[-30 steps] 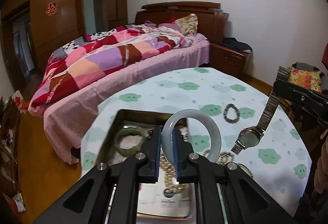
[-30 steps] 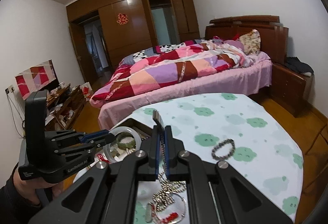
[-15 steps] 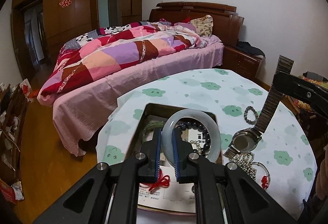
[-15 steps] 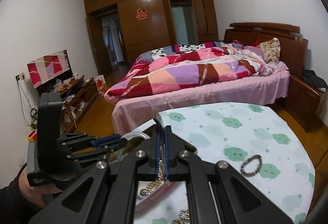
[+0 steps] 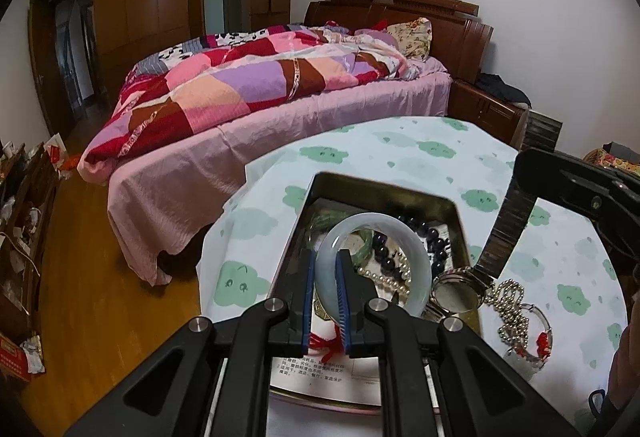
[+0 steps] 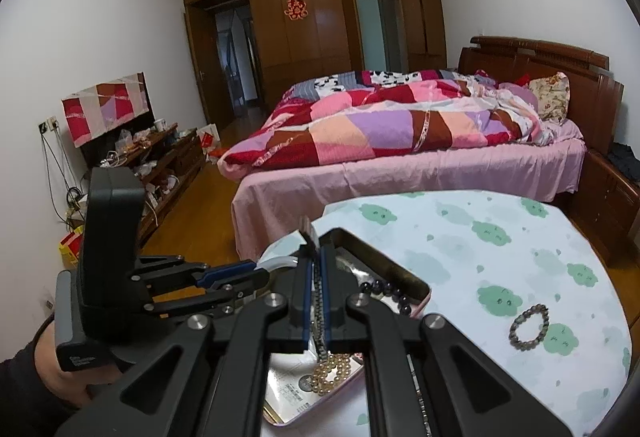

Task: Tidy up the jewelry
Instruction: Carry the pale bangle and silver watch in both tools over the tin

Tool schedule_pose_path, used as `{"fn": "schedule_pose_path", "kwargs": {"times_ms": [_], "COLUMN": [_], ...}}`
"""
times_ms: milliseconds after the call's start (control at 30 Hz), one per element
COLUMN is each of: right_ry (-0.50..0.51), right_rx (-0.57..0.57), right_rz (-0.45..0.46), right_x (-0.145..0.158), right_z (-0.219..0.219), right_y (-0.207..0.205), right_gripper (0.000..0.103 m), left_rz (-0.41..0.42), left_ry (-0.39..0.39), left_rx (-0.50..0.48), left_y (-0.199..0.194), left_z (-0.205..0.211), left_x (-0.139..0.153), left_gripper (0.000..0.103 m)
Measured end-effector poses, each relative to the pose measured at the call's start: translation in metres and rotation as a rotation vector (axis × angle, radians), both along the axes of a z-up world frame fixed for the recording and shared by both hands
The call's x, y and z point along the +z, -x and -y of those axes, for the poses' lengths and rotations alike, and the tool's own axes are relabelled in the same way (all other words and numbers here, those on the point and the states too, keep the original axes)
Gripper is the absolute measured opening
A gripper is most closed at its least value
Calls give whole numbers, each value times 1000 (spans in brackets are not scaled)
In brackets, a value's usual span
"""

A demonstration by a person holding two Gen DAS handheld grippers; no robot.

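Observation:
My left gripper is shut on a pale jade bangle and holds it upright over the open metal tin. The tin holds a green bangle, dark beads, a pearl strand and a red cord. My right gripper is shut on the band of a metal wristwatch, which hangs at the tin's right edge. In the right wrist view the band runs between the pads, and the left gripper is on the left.
A bead chain and a clear bangle with red charm lie on the cloud-print tablecloth right of the tin. A dark bead bracelet lies further right. A bed with a patchwork quilt stands behind the table.
Both grippers have moved left over the tin. The bangle now hangs above the tin's middle and the watch has come down to its right rim.

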State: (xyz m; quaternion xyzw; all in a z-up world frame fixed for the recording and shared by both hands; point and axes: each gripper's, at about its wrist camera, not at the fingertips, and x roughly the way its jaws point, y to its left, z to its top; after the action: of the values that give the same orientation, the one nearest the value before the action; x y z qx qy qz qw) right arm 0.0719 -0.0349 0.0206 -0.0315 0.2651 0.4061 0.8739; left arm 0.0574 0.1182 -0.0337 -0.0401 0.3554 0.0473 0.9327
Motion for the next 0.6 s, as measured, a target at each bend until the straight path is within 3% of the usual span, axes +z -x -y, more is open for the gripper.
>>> {"fn": "schedule_pose_path", "kwargs": {"times_ms": [600], "right_ry": [68], "right_rx": [-32], "right_rz": [-67], "right_x": [-32], "right_z": [-13], "right_y": [-13], "right_gripper": [6], "left_rz": [-82], "left_ry": [1], "left_rx": [-4], "left_y": [-12], "left_z": [0], "left_x": [-34], "left_gripper": [10]}}
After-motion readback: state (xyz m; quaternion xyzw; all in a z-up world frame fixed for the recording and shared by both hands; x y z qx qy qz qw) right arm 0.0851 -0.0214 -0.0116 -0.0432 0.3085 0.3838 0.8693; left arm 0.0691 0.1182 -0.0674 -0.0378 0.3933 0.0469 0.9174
